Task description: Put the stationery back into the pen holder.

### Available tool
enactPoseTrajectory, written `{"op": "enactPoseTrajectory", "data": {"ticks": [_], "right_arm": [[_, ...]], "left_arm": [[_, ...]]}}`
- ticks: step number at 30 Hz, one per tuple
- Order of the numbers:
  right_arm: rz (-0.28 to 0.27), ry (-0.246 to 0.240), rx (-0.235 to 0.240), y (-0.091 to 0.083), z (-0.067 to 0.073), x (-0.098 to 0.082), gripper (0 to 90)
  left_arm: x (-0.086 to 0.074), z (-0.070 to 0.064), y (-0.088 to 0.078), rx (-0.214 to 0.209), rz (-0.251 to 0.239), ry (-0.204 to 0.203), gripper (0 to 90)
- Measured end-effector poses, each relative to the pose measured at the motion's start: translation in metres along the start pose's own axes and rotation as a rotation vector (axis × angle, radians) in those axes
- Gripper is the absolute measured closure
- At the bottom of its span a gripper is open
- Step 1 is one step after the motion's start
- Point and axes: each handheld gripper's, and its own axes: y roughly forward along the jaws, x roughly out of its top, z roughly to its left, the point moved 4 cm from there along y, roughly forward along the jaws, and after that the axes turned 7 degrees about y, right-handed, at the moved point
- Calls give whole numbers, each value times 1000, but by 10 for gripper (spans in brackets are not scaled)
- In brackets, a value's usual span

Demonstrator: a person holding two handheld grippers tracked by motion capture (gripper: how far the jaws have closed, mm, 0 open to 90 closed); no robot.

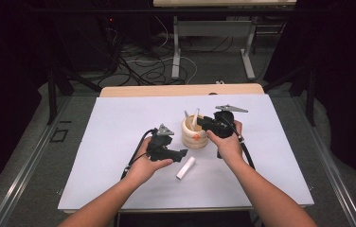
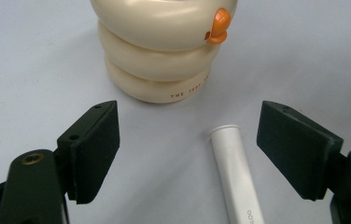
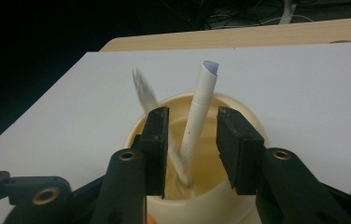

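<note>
We are putting white tubes into the cream ribbed holder (image 1: 194, 133) standing near the middle of the white counter (image 1: 119, 118), and the step in hand is letting one go cleanly. Our right gripper (image 1: 203, 122) is hovering over the holder's mouth with its jaws parted and no pad pressing on the upright tube (image 3: 197, 116), which is leaning between them on the rim beside a second, blurred tube (image 3: 152, 105) already inside. To do this well we are judging that the jaws should be spreading a little more before lifting straight up, so neither pad is dragging the tube back out or tipping the holder. Our left gripper (image 1: 178, 153) is waiting released, jaws wide apart, just above the loose tube (image 2: 235, 172) lying flat on the counter near the holder's base. For that one we should be centring the pads across its body, clear of the holder's wall.
</note>
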Motion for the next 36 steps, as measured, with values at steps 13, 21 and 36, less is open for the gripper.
{"op": "enactPoseTrajectory", "data": {"ticks": [13, 21, 36], "right_arm": [[5, -105, 21, -19, 9, -6, 438], [4, -125, 26, -27, 8, -9, 393], [5, -150, 51, -44, 10, -14, 309]], "left_arm": [[-4, -8, 3, -9, 38, 4, 248], [-7, -9, 5, -32, 88, -27, 317], [-13, -18, 11, -106, 179, -96, 396]]}}
